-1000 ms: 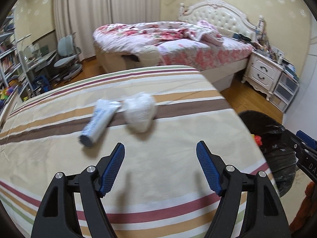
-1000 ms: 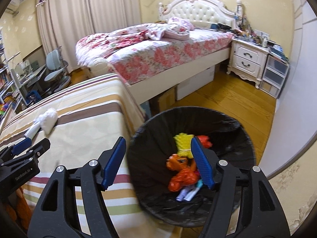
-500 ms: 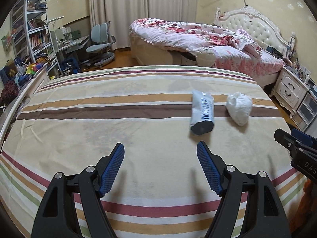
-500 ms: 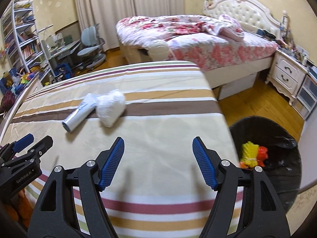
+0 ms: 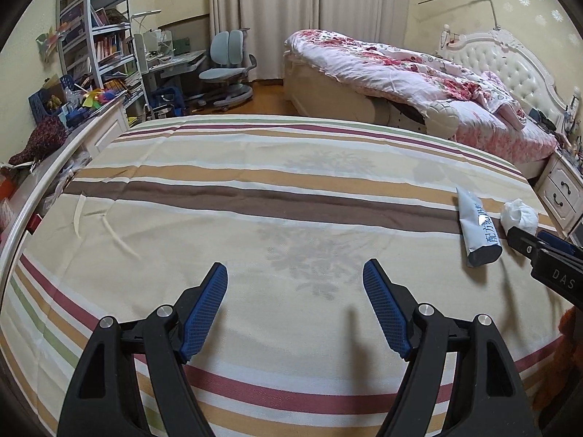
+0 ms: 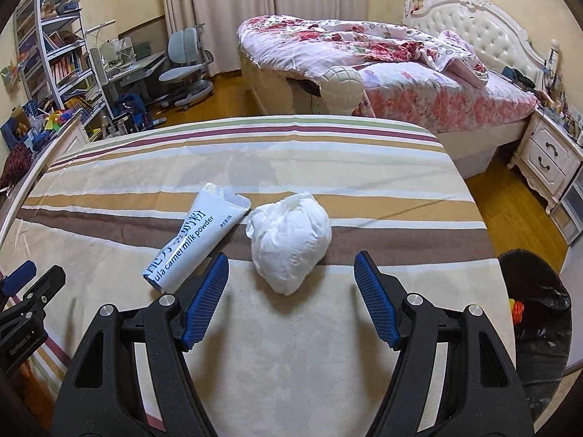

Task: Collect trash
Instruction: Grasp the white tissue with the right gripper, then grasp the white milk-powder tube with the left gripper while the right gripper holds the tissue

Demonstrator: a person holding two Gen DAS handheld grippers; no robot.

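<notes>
Trash: white wad (image 6: 289,242), soft, light, take across its middle; milk powder packet (image 6: 195,240), limp, slippery; right gripper (image 6: 290,278) spread, empty.

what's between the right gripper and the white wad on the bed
Nothing: in the right wrist view, only bare striped bedspread separates the open right gripper from the white wad. The milk powder packet lies left of it.

both wrist views angled down, sharing striped bed (image 5: 291,189)
</notes>
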